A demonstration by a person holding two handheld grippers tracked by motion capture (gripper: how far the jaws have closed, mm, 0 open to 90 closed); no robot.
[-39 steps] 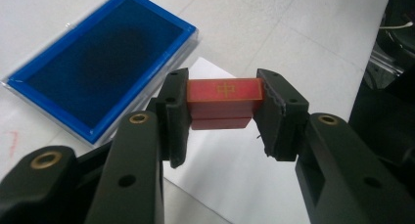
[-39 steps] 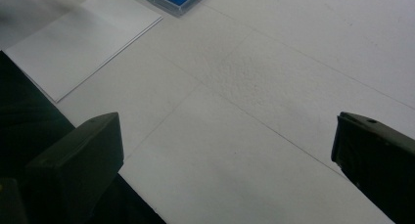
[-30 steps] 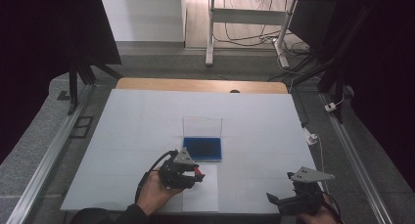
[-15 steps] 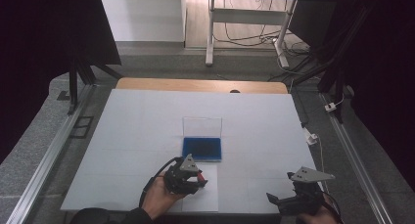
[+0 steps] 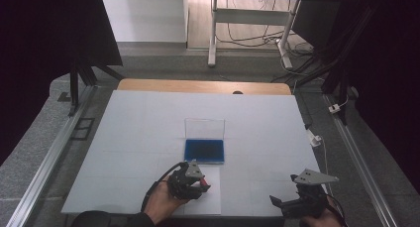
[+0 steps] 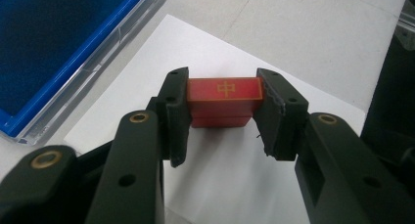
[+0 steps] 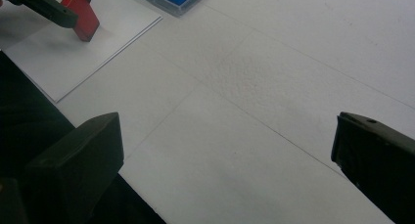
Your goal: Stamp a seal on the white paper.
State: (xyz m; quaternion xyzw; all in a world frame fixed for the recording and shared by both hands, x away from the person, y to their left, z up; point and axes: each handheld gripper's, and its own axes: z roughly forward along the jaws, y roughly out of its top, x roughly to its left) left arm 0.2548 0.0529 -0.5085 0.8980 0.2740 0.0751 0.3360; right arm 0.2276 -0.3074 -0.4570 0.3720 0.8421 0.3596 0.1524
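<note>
Paper sheet point(image 5: 210, 192) lies at six o'clock under the left gripper point(image 6: 222, 111), pinching a red stamp point(image 6: 223, 100); right gripper point(image 7: 225, 150) at five o'clock gapes wide.

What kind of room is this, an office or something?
Probably a lab recording bench rather than an office: a white-covered table framed by aluminium rails and dark curtains, where a person works hand-held grippers, the left gripper clamping a red stamp block.
</note>
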